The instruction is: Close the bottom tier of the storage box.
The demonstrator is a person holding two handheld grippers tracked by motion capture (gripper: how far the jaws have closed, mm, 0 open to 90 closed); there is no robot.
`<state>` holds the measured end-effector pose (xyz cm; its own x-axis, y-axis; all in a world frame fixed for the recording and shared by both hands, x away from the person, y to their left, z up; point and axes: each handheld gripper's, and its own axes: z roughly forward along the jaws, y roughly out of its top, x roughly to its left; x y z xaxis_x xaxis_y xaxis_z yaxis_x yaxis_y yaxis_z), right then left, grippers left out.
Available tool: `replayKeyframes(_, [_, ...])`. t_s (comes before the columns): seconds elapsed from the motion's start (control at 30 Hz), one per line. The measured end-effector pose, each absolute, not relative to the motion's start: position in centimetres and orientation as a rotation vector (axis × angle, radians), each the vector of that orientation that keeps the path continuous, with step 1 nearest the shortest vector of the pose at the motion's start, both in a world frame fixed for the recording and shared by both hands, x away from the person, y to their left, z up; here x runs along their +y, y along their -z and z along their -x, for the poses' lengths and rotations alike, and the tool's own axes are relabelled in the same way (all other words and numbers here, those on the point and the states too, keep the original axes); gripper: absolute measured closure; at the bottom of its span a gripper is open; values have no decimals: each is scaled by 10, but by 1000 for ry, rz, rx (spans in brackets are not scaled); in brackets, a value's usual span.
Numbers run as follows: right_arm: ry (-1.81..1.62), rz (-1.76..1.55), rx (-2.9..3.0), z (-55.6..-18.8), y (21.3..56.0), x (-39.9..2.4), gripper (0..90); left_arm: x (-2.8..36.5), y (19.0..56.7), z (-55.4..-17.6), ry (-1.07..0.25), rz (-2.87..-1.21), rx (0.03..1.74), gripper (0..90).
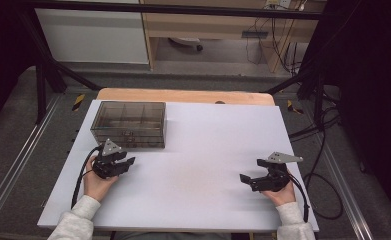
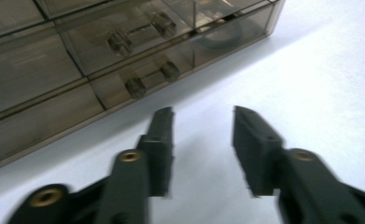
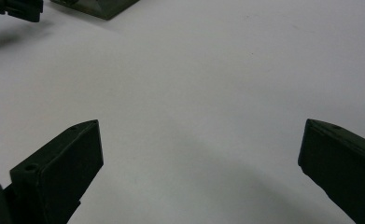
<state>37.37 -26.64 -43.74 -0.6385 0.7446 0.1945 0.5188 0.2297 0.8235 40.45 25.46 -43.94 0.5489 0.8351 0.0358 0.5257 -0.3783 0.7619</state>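
Left gripper (image 1: pixel 125 162) part-open, right gripper (image 1: pixel 250 171) wide — both seemingly hovering.

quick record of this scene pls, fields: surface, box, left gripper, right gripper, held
surface: white board on a wooden table
box: smoky clear drawer box, far left of the board, drawers shut, knobs facing the person
left gripper: jaws apart, nothing between them, just short of the box front
right gripper: jaws wide open over bare board, near right
held: nothing in either gripper
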Motion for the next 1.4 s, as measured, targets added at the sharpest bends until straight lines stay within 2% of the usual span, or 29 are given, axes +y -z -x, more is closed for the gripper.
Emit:
replayKeyframes(0.1, [-1366, -1189, 2263, -374, 437, -266, 4, 256, 440, -399, -548, -2059, 1090, 417])
replayKeyframes(0.27, [-1367, -1187, 2261, -374, 437, -266, 4, 261, 439, -392, -511, -2043, 1094, 283])
replayKeyframes(0.33, [-1366, -1191, 2262, -374, 437, -266, 4, 263, 439, -389, -511, -2065, 1091, 196])
replayKeyframes(0.47, [-1365, -1188, 2264, -374, 438, -266, 4, 266, 440, -384, -517, -2079, 1083, 118])
replayKeyframes(0.73, [-1362, -1190, 2266, -373, 438, -266, 4, 277, 441, -375, -514, -2098, 1063, 65])
replayKeyframes(1.4, [-1354, -1196, 2276, -374, 439, -265, 4, 300, 445, -367, -532, -2069, 1086, 63])
